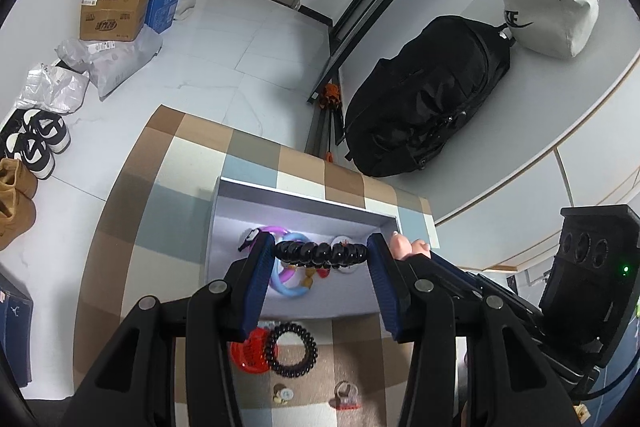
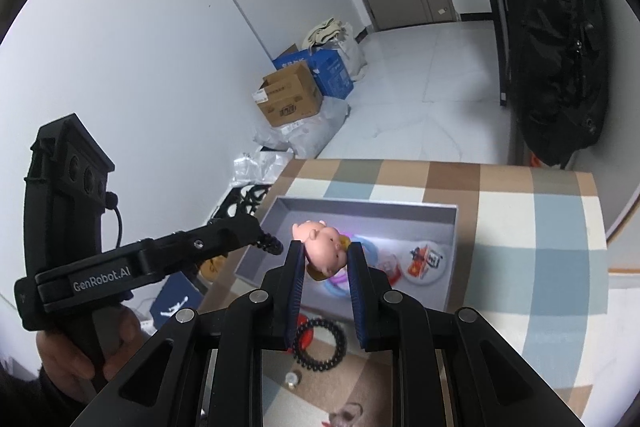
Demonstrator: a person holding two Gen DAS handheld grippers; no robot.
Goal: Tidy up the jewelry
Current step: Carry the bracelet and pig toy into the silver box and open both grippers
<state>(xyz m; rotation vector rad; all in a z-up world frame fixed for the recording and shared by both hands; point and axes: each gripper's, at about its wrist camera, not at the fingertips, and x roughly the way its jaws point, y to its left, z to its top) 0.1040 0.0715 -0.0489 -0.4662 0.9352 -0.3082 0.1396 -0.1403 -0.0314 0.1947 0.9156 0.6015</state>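
The left gripper is closed on a black spiral coil hair tie, stretched taut between its blue pads above the shallow grey cardboard tray. To its right, the right gripper is closed about a pink plastic pig figurine, held over the same tray.

Risk: both loads hang over one small tray, and the two tools sit close. Release in the same spot could, in this inspector's judgement, knock one tool against the other or land an item on the tray wall. The coil, under tension, may spring sideways when freed; the rounded pig may roll.

Inside the tray lie pastel blue and purple ring bracelets and a white round badge, which crowd the near left floor area.

On the near side, on the checked brown, cream and blue cloth, a second black coil hair tie touches a red translucent clip; two small ring-like pieces lie nearer, unsorted.
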